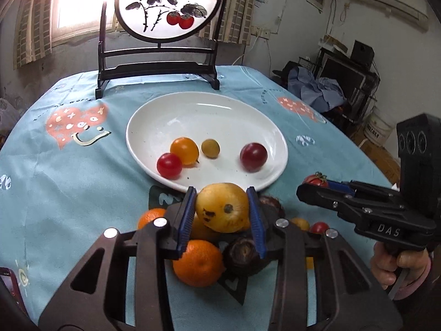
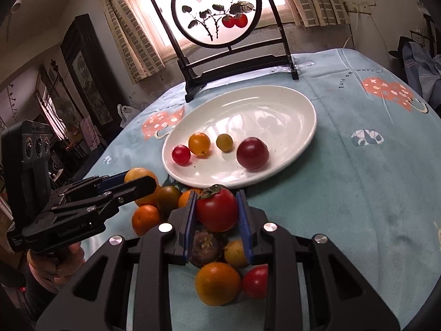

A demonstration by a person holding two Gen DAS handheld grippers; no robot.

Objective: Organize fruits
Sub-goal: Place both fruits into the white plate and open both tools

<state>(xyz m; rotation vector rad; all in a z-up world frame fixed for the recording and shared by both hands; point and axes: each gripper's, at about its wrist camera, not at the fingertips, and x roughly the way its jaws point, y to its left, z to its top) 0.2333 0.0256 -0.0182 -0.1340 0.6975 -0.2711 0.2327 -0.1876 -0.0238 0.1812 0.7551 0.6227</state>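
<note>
Left tongs [image 1: 222, 211] pinching lemon [image 1: 222, 210], right tongs [image 2: 217, 209] pinching persimmon [image 2: 217, 209], pile half hidden.

We note a blown-out backlit window [image 1: 80, 2], glare on the plate [image 2: 275, 93], dim corners, fisheye-bent edges.

White plate [image 1: 209, 104]: far half bare; near half taken by four small fruits in a row, red tomato [image 1: 169, 165], orange tomato [image 1: 184, 150], greenish one [image 1: 210, 147], dark red one [image 1: 253, 156], with a gap between the last two. Framed screen [image 1: 158, 67] blocks the table's far edge. Fruit pile [image 2: 217, 259] crowds the plate's near rim. Tablecloth [image 2: 372, 193] right of the plate lies open to the table's right edge.
</note>
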